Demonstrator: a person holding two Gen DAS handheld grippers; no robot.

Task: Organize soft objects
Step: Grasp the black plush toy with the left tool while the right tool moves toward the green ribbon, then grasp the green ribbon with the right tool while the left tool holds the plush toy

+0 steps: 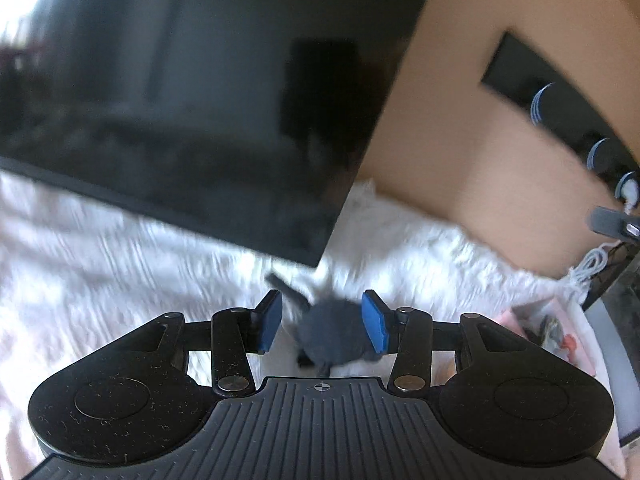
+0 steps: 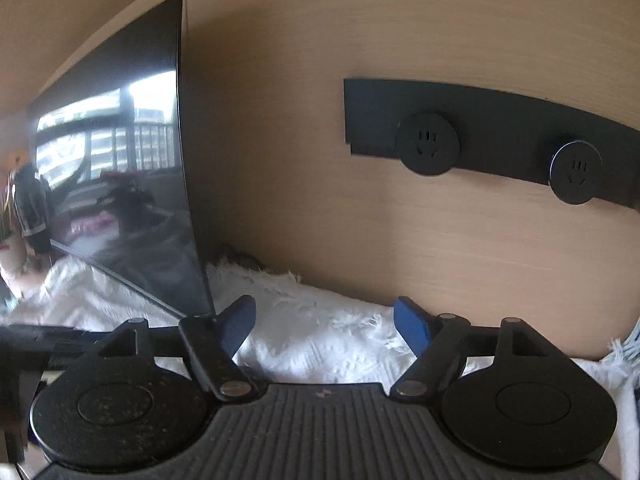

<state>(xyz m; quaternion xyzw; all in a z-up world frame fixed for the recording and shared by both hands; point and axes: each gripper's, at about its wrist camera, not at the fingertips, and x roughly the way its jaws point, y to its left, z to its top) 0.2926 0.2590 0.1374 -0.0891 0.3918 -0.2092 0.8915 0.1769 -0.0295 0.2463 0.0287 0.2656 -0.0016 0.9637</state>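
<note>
The white blanket (image 2: 320, 336) looks fluffy cloth, the screen (image 2: 132, 184) is glossy black, and the wall panel (image 2: 280, 160) looks matt light wood.

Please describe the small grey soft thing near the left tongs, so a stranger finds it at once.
Find the large black flat screen standing on the white fluffy blanket. Just below its lower corner lies a small dark grey fuzzy toy, the only dark thing there.

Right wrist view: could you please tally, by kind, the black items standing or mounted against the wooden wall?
Round sockets: 2
Socket rail: 1
Television: 1
Total: 4
</note>
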